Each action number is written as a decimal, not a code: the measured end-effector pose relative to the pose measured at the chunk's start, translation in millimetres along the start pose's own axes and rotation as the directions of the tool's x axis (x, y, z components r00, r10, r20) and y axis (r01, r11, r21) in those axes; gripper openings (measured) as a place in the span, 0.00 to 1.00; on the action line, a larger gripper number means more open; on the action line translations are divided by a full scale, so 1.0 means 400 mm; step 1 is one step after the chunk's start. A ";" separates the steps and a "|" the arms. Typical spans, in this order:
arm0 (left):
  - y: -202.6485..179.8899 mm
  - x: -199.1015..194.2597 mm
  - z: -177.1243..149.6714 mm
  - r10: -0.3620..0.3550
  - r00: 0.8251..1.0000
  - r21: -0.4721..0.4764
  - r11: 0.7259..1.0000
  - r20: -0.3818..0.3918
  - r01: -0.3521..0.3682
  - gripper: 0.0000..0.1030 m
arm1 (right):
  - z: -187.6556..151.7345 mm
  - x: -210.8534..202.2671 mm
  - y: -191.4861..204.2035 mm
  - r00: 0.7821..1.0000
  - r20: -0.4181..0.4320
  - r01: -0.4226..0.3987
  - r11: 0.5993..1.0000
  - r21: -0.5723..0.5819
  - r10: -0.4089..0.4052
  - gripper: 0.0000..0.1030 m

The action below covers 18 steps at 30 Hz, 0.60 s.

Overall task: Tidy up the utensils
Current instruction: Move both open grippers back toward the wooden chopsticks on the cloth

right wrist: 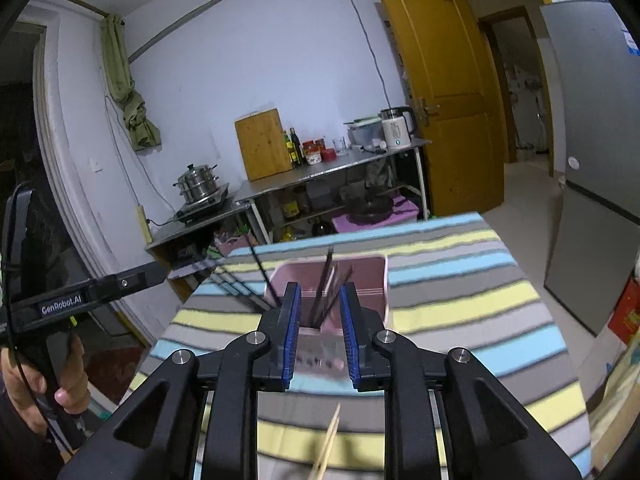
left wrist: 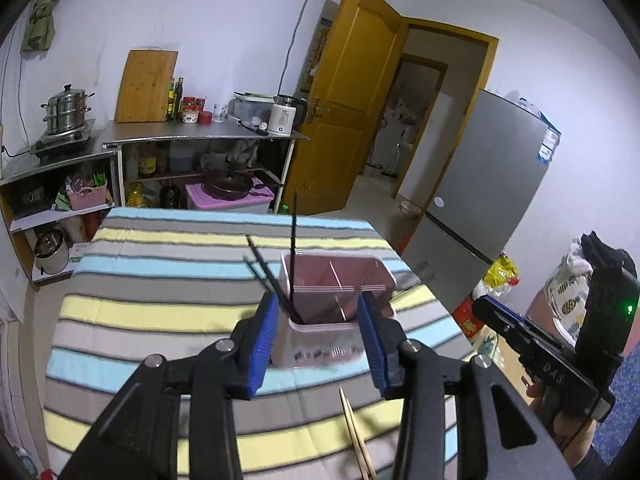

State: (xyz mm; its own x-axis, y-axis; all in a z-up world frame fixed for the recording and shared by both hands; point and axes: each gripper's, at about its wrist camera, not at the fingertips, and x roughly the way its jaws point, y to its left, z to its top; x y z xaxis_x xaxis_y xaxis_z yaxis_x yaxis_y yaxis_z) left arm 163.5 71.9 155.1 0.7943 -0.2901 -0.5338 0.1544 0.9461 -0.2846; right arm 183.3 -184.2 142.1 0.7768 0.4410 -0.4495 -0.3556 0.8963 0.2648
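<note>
A pink utensil holder [left wrist: 320, 344] with dividers stands on the striped tablecloth [left wrist: 160, 304]. Several dark chopsticks [left wrist: 293, 248] stand in its left compartment. My left gripper [left wrist: 318, 320] is open and empty, its blue pads either side of the holder, just above it. A pair of wooden chopsticks [left wrist: 356, 436] lies on the cloth below it. In the right wrist view the holder [right wrist: 360, 280] holds the dark chopsticks [right wrist: 326, 284]. My right gripper [right wrist: 320, 320] is open and empty in front of it. The wooden chopsticks [right wrist: 328, 444] lie under it.
A steel kitchen counter [left wrist: 200, 134] with a cutting board, bottles, kettle and steamer pot stands beyond the table. A yellow door [left wrist: 348, 100] is open at the back. A grey fridge [left wrist: 488, 184] stands right of the table. The table's far edge [left wrist: 240, 214] is close behind the holder.
</note>
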 end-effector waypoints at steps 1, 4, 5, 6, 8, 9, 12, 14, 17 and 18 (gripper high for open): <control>-0.003 -0.005 -0.017 -0.002 1.000 -0.004 1.000 -0.005 0.002 0.42 | -0.019 -0.011 0.000 1.000 -0.009 0.005 1.000 -0.003 -0.005 0.20; -0.008 -0.015 -0.066 0.000 1.000 -0.019 1.000 -0.027 -0.001 0.42 | -0.060 -0.036 -0.001 1.000 -0.024 0.020 1.000 -0.007 -0.020 0.20; -0.010 -0.020 -0.085 -0.005 1.000 -0.022 1.000 -0.028 0.004 0.42 | -0.075 -0.046 -0.006 0.999 -0.028 0.021 1.000 -0.005 -0.021 0.20; -0.012 -0.023 -0.102 -0.010 0.999 -0.023 1.000 -0.032 0.009 0.42 | -0.089 -0.055 -0.007 0.999 -0.034 0.023 1.000 -0.002 -0.023 0.20; -0.020 -0.030 -0.131 -0.014 0.999 -0.015 1.000 -0.036 0.013 0.42 | -0.113 -0.072 -0.008 0.999 -0.037 0.029 1.000 0.000 -0.029 0.20; -0.026 -0.036 -0.146 -0.011 0.999 -0.006 1.000 -0.034 0.011 0.42 | -0.124 -0.077 -0.008 0.999 -0.039 0.030 1.000 -0.002 -0.030 0.20; -0.035 -0.046 -0.186 -0.008 0.999 0.002 1.000 -0.038 0.008 0.42 | -0.155 -0.084 -0.004 0.998 -0.058 0.034 0.999 -0.003 -0.034 0.20; -0.044 -0.050 -0.212 -0.003 0.999 0.003 1.000 -0.042 0.003 0.42 | -0.179 -0.084 -0.002 0.997 -0.075 0.034 0.999 -0.003 -0.034 0.20; -0.047 -0.043 -0.247 0.001 0.998 0.000 1.000 -0.062 -0.001 0.42 | -0.218 -0.079 0.001 0.994 -0.104 0.032 0.999 -0.007 -0.032 0.20; -0.048 -0.040 -0.258 0.008 0.998 0.003 1.000 -0.069 -0.007 0.42 | -0.228 -0.077 0.001 0.993 -0.112 0.032 0.999 -0.006 -0.032 0.20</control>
State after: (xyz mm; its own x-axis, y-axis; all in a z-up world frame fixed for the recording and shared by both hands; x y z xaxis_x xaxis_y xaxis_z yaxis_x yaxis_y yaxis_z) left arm 87.1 43.5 87.1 0.7530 -0.2922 -0.5896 0.1502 0.9487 -0.2783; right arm 111.7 -193.4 78.3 0.7249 0.4141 -0.5505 -0.3339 0.9102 0.2450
